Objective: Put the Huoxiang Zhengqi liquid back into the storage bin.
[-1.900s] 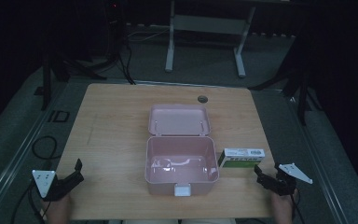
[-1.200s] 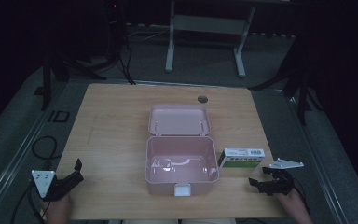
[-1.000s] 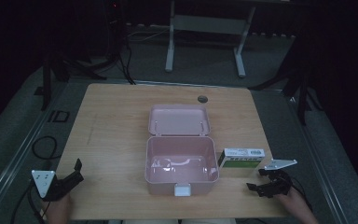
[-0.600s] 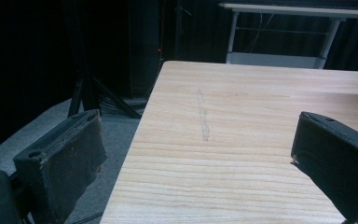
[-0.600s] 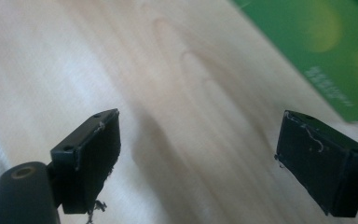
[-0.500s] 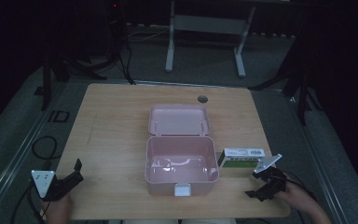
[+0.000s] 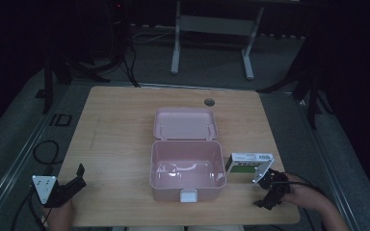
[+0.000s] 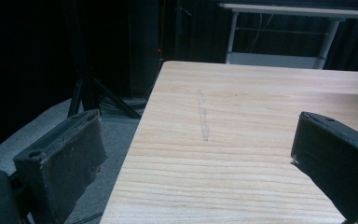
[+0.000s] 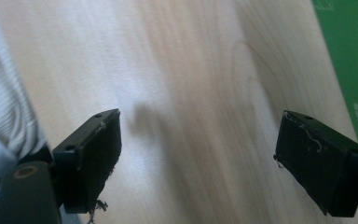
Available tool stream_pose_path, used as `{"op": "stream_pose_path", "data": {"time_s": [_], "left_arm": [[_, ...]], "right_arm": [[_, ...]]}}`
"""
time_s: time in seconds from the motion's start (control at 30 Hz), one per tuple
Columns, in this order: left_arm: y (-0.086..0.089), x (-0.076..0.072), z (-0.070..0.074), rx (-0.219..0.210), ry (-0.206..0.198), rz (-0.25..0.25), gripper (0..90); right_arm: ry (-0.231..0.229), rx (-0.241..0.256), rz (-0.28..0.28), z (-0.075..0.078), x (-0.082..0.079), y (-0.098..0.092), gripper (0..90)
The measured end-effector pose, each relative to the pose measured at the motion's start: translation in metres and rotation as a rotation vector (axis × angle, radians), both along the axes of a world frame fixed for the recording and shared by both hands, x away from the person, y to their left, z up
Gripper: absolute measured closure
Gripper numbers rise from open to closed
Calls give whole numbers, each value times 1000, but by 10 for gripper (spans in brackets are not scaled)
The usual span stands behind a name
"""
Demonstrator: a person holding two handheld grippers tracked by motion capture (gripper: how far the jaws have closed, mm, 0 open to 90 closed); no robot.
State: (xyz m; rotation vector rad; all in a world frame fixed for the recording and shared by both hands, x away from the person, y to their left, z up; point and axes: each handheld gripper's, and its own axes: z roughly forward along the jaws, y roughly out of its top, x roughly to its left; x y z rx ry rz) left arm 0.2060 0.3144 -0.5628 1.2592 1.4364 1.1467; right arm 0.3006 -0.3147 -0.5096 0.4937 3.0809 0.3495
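Note:
A pink plastic box (image 7: 188, 169) stands open in the middle of the wooden table (image 7: 120, 125), its lid (image 7: 185, 123) laid flat behind it. A small green and white carton (image 7: 245, 163) lies just right of the box. My right gripper (image 7: 266, 194) hovers at the table's front right, rolled onto its side, open, its jaws aimed down at bare wood just in front of the carton. The carton's green face (image 9: 354, 60) fills the top right corner of the right gripper view. My left gripper (image 7: 74, 178) rests at the front left corner, open and empty, by the table's left edge (image 8: 135, 140).
A round grommet hole (image 7: 209, 102) sits near the table's far edge. A faint scuff mark (image 8: 203, 116) runs along the wood ahead of the left gripper. A pale ribbed sleeve (image 9: 2, 112) shows at the left of the right gripper view. Dark floor, cables and a metal stand surround the table.
My right gripper has drifted left and toward the front edge while rolling onto its side, closing in below the carton. The left gripper, box and carton have stayed put.

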Motion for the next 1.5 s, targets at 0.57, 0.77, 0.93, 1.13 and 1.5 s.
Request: {"op": "stream_pose_path", "data": {"time_s": [0.57,0.77,0.93,1.13,1.5], "left_arm": [[0,0,0,-1,0,-2,27],[0,0,0,-3,-1,-2,27],[0,0,0,0,0,-4,26],[0,0,0,-3,-1,-4,27],[0,0,0,0,1,-6,27]], "right_arm": [[39,-184,222,19,-1,30,176],[48,-213,227,20,3,41,160],[62,-253,272,21,3,53,152],[90,-255,303,25,2,60,157],[67,-230,319,37,4,60,187]]}}
